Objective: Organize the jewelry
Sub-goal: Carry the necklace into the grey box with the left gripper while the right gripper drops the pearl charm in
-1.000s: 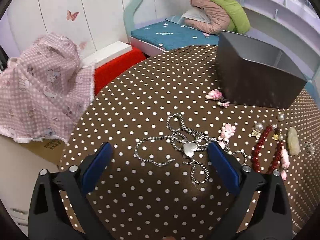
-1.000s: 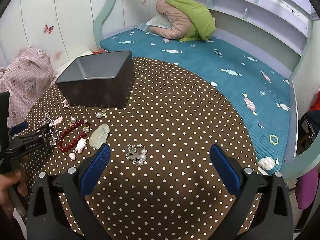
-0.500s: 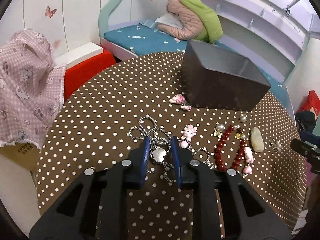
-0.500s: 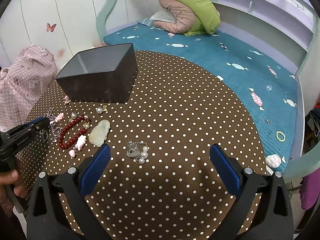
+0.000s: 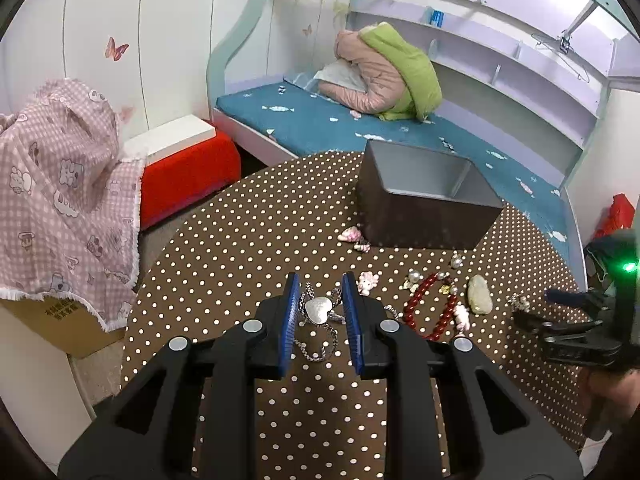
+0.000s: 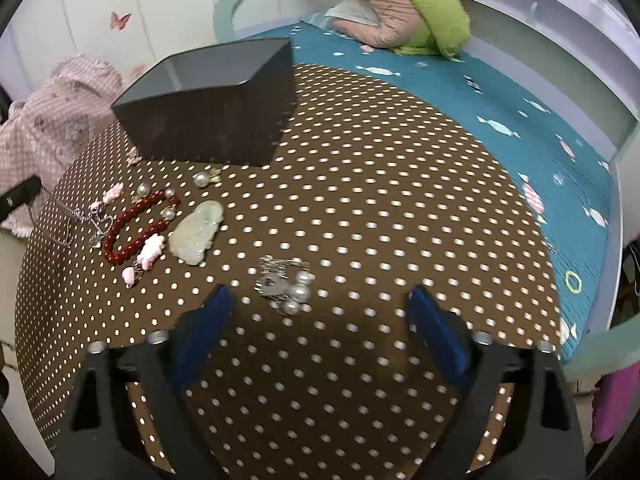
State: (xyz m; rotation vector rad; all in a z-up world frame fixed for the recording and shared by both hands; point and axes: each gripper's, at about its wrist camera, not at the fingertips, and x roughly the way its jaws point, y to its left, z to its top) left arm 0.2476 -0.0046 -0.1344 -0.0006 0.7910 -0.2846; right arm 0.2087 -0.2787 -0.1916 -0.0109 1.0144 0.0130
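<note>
Barely begun, by the look of it: in the left wrist view the dark grey box [image 5: 428, 200] at the far side of the polka-dot table [image 5: 240, 248] shows a bare grey interior, as far as its walls let one see, and every piece of jewelry is outside it. The left gripper [image 5: 319, 308] has its blue pads drawn close on the silver chain necklace [image 5: 320, 334], whose heart pendant [image 5: 318, 309] sits between them with chain loops hanging below. It appears gripped and raised off the cloth. Just right of it lie a small pink charm [image 5: 368, 282], the red bead bracelet [image 5: 430, 312] curled in an open loop, and the pale jade pendant [image 5: 479, 300]. Two more pink pieces [image 5: 354, 238] rest against the box's near corner. The right gripper [image 5: 568, 320] enters at the right edge, above a small silver cluster.

From the right wrist view, that cluster is a pearl-and-silver charm [image 6: 286, 282], tangled and shiny, lying on the table just ahead of the right gripper [image 6: 320, 308], nearer its left pad. Its jaws have just been closing but stand wide apart, touching nothing, so this claw is released. To the left sit the jade pendant [image 6: 196, 232], bracelet [image 6: 134, 226] and loose pearls [image 6: 200, 179], with the box [image 6: 216, 120] beyond. Nearly everything is left to be boxed, I judge.
</note>
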